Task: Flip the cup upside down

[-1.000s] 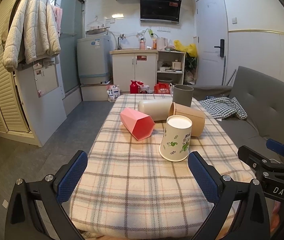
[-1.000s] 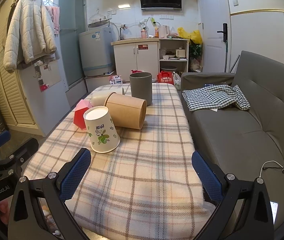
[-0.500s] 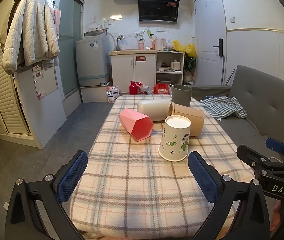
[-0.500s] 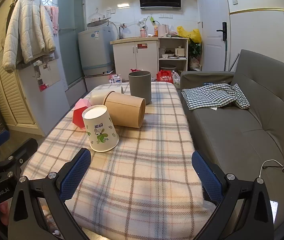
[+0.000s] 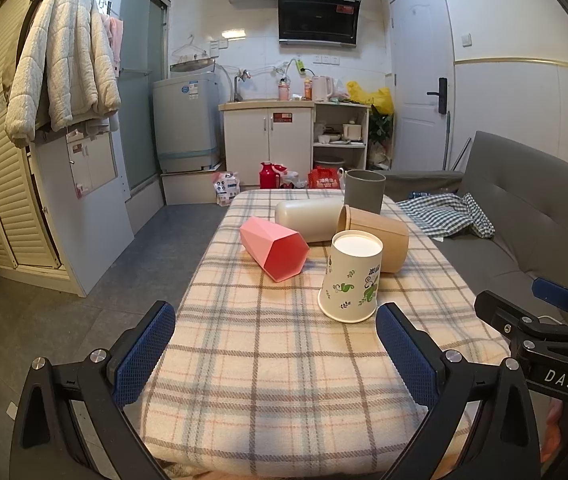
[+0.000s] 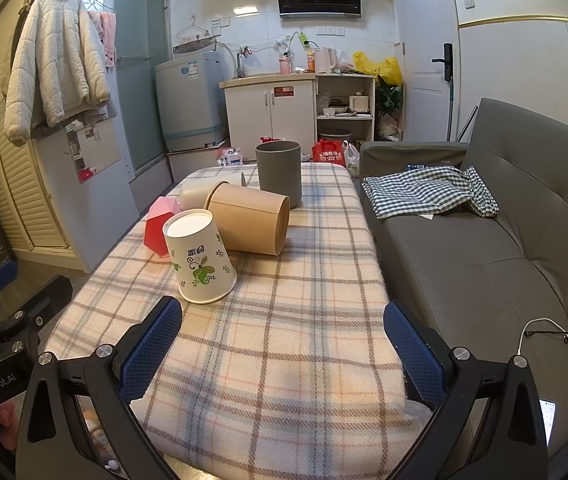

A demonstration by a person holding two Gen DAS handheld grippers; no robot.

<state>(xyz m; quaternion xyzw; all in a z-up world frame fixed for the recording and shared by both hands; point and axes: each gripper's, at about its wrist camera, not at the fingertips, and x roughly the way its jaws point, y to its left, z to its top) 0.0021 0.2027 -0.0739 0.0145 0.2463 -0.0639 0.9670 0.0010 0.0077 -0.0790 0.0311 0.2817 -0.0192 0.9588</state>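
Paper cup (image 5: 351, 277), white with green leaf print: stands mouth-down on the plaid tablecloth (image 5: 276, 360), base uppermost, just ahead of the left gripper (image 5: 276, 354).

Left wrist view. Risk: pink faceted cup (image 5: 274, 248), cream cup (image 5: 307, 219) and brown cardboard cup (image 5: 373, 236) lie on their sides close behind; the brown one looks to touch the paper cup, so a careless pass may set them rolling. Thin paper wall probably crushes under a hard squeeze. Grey cup (image 5: 364, 191) stands upright at the far end, likely the next candidate. Left gripper: jaws spread wide, empty, low over the near table edge, pointing along the table.

Right wrist view. Paper cup (image 6: 200, 257) sits left of centre, ahead of the left pad. Right gripper (image 6: 282, 350): released, holding nothing, level, aimed down the table beside the sofa (image 6: 483, 264).
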